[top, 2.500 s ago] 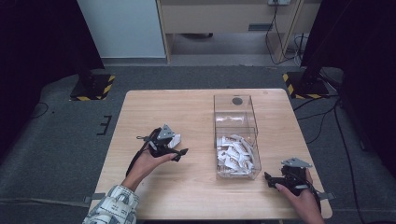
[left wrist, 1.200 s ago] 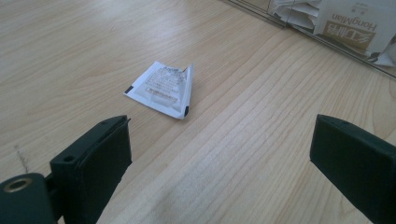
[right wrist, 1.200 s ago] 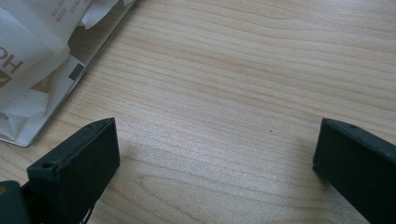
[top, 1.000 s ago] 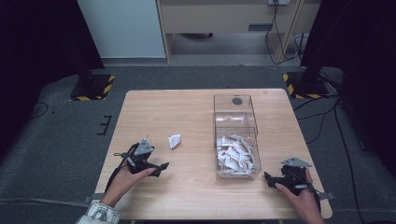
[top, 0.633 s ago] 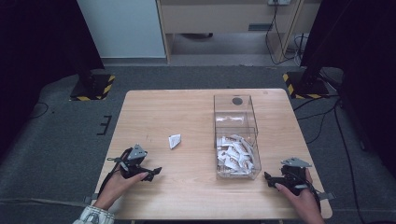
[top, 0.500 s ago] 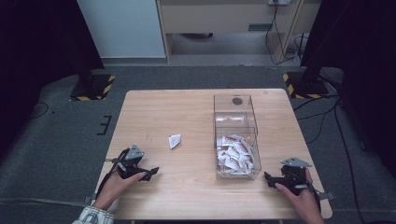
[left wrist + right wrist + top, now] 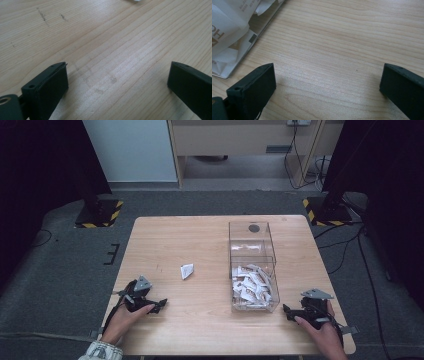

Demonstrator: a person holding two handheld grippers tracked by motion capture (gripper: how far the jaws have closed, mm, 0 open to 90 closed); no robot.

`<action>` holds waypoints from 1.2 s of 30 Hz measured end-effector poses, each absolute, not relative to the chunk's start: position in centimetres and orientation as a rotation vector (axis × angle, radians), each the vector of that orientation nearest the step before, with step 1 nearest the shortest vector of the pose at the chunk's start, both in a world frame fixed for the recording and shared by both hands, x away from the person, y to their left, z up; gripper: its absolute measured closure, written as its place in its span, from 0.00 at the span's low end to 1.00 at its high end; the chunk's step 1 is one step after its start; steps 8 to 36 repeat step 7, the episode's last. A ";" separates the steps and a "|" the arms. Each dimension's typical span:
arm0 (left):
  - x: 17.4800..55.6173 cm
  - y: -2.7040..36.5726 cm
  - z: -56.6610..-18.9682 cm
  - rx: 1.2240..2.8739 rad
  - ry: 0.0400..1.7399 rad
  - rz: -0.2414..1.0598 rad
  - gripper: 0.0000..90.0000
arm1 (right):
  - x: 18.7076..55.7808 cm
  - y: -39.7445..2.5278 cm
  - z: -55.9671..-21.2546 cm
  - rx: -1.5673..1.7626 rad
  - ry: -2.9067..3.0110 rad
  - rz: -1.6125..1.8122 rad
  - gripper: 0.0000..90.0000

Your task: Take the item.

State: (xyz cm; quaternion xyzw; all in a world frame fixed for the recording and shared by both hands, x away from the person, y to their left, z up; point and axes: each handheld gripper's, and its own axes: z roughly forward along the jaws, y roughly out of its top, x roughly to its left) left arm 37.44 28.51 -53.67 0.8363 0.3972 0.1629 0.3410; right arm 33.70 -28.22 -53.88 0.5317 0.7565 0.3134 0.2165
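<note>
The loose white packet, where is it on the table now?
In the high view, the white packet lies alone mid-table, left of the clear box, beyond the left gripper.

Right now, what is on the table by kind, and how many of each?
Clear box holding a heap of white packets: 1
Loose white packet lying apart on the table: 1
Handheld grippers: 2, left gripper and right gripper, both open
Total: 4; packets in the box are too piled to count.
</note>
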 end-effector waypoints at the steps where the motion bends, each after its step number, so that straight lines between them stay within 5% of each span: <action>1: 37.5 28.5 -53.7 2.176 1.033 0.421 0.01 | 33.7 -28.2 -53.9 1.473 2.097 0.868 0.01; 36: 37.4 28.4 -53.7 2.172 1.046 0.427 0.00 | 33.7 -28.2 -53.9 1.472 2.097 0.868 0.01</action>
